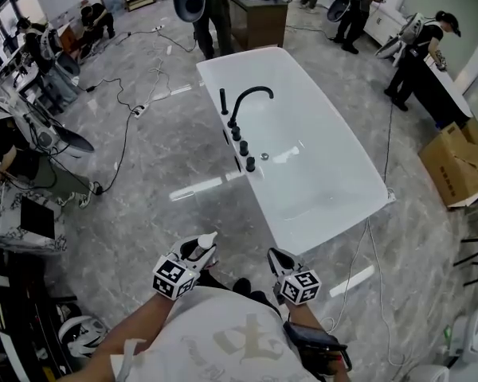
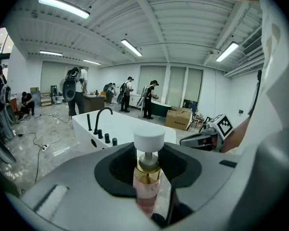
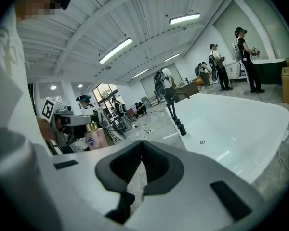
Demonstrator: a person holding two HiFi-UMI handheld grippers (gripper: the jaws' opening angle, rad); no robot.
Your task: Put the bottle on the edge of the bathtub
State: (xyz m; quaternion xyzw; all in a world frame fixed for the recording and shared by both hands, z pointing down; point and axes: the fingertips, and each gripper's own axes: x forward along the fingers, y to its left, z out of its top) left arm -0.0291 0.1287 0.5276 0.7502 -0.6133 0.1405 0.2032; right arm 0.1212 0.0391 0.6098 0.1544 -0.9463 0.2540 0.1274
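My left gripper (image 1: 201, 251) is shut on a pink bottle (image 2: 147, 189) with a gold collar and a white pump cap (image 2: 149, 140). It holds the bottle upright at the neck, in front of my chest. In the head view the bottle (image 1: 206, 241) pokes out past the jaws, short of the near end of the white bathtub (image 1: 328, 228). A black faucet (image 1: 247, 99) and knobs stand on the tub's left rim. My right gripper (image 1: 278, 257) is level with the left one, its pads touching with nothing between them (image 3: 142, 143). The right gripper view shows the bottle (image 3: 97, 137) off to the left.
The tub stands on a grey marble floor with cables and a power strip (image 1: 139, 111) to its left. A cardboard box (image 1: 454, 162) sits at the right, a dark cabinet (image 1: 259, 18) behind the tub. Several people work around the room's edges.
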